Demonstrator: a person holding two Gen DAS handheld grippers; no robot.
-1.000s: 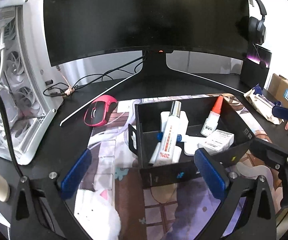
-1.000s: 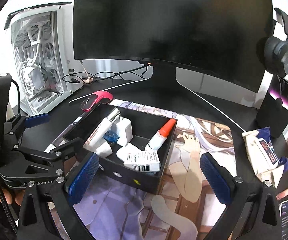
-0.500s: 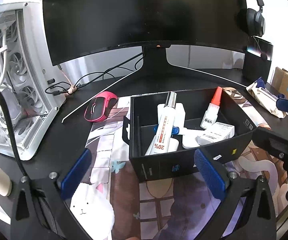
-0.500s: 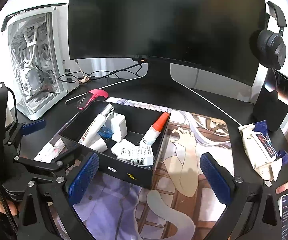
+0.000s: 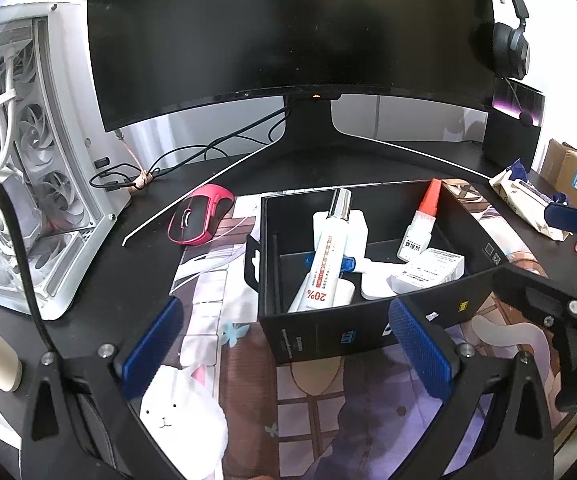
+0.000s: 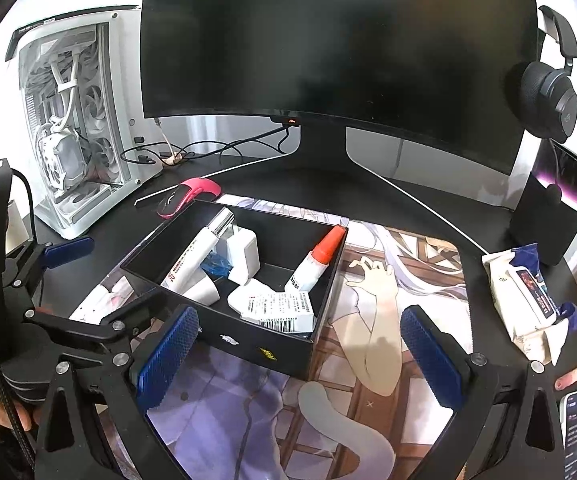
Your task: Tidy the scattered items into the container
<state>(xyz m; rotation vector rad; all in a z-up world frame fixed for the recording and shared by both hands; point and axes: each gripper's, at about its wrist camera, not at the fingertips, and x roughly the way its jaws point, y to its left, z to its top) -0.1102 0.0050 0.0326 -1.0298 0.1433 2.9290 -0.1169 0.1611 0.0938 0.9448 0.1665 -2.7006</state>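
Left wrist view: left gripper (image 5: 288, 348) wide open, empty; black container (image 5: 328, 332) just ahead on desk mat (image 5: 308, 408), holding white tube (image 5: 322, 268), glue bottle (image 5: 418, 228), small carton (image 5: 432, 270).
Right wrist view: right gripper (image 6: 300, 354) wide open, empty; wipes pack (image 6: 524, 292) well right of container.

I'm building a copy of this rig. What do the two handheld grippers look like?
Both are alike: black angular frames with silver screws, each finger tipped with a blue textured pad. The left gripper shows a pad; the right gripper likewise. A black cable runs by the left one's body.
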